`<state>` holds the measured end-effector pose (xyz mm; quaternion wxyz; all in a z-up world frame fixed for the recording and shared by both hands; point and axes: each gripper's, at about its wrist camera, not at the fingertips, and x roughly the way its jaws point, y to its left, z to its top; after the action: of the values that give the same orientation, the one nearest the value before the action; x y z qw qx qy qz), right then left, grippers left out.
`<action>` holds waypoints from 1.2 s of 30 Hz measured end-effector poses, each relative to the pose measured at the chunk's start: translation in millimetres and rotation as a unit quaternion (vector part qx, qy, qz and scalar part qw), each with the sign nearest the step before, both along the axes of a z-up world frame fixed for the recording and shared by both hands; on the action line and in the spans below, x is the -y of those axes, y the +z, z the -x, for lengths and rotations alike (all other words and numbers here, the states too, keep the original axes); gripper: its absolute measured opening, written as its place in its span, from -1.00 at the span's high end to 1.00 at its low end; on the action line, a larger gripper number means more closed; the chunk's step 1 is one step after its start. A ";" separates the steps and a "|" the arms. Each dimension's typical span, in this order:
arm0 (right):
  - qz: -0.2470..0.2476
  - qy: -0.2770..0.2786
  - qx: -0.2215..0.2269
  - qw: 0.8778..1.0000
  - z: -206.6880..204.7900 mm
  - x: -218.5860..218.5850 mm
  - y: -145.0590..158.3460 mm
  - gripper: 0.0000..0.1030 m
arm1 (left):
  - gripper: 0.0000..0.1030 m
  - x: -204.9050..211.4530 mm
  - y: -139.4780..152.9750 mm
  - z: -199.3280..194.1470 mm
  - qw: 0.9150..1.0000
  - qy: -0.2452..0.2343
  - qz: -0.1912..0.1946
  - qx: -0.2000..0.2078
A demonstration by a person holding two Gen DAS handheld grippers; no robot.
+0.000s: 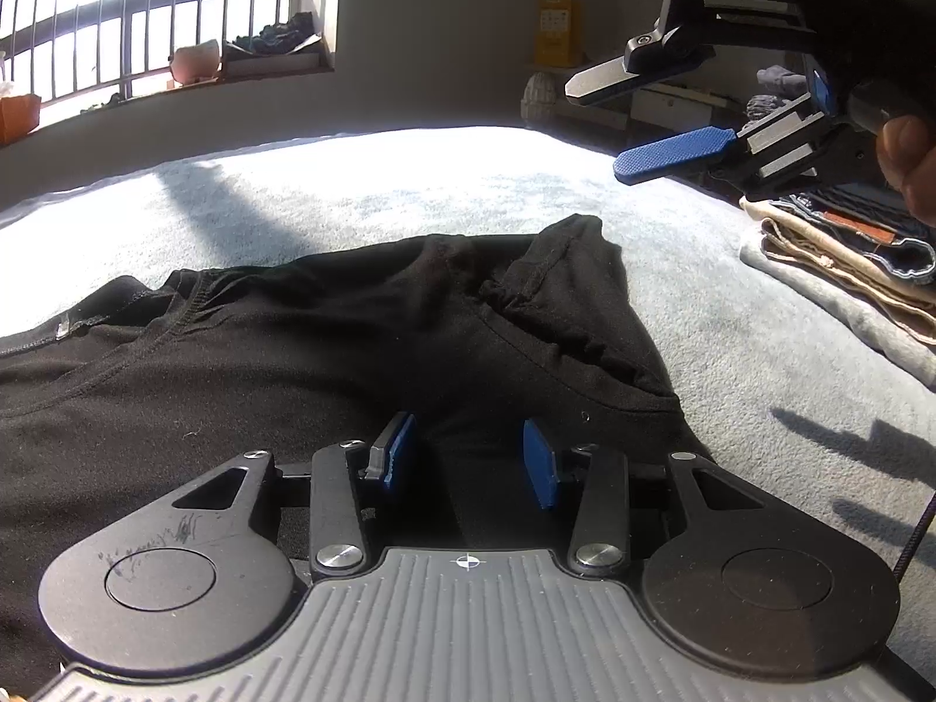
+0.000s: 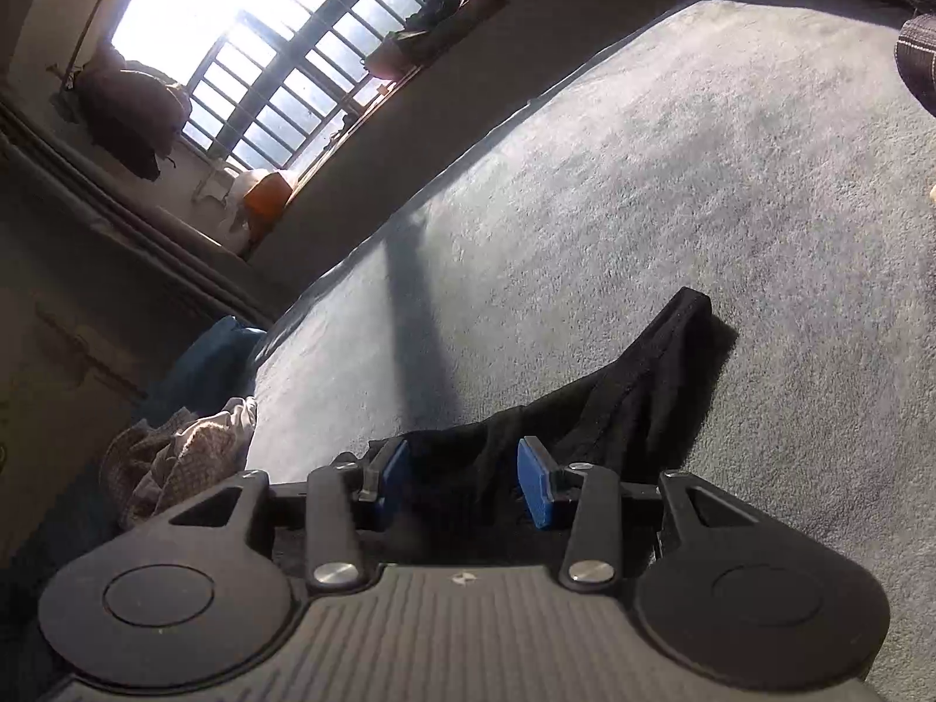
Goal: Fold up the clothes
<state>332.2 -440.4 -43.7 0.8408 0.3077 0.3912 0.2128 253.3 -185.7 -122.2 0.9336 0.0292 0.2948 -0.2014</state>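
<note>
A black garment (image 1: 351,339) lies spread and rumpled on the grey bed cover (image 1: 731,351), with a folded sleeve or corner raised toward the right. My left gripper (image 1: 468,444) hovers low over its near edge, its blue pads apart and the cloth lying flat beneath them. My right gripper (image 1: 596,128) hangs in the air above and to the right of the garment, open with nothing between its fingers. In the right wrist view the right gripper (image 2: 465,468) is tilted, and a pointed end of the black garment (image 2: 643,398) lies beyond its pads.
A stack of folded clothes (image 1: 848,257) sits at the bed's right side. A person's thumb (image 1: 907,158) grips the right tool. A heap of unfolded clothes (image 2: 175,450) and a blue cushion (image 2: 210,362) lie off the bed's far end, under a barred window (image 2: 281,76).
</note>
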 end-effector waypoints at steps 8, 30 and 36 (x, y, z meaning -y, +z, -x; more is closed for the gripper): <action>0.103 0.043 0.027 0.993 14.2 -17.8 -17.4 0.27 | 0.21 0.5 -0.4 -0.2 1.000 -0.002 -0.001 0.001; 0.093 -0.167 -0.003 0.982 86.3 42.7 -46.3 0.98 | 0.20 -1.2 -0.7 -1.8 1.000 -0.003 0.004 -0.001; -0.051 -0.270 -0.066 0.959 110.3 82.2 -90.0 1.00 | 0.20 -0.5 -0.2 -1.8 1.000 -0.003 0.002 -0.003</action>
<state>221.9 -522.6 -133.7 0.8223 0.4577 0.3372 -0.0235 255.0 -185.2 -122.4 0.9322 0.0278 0.2973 -0.2047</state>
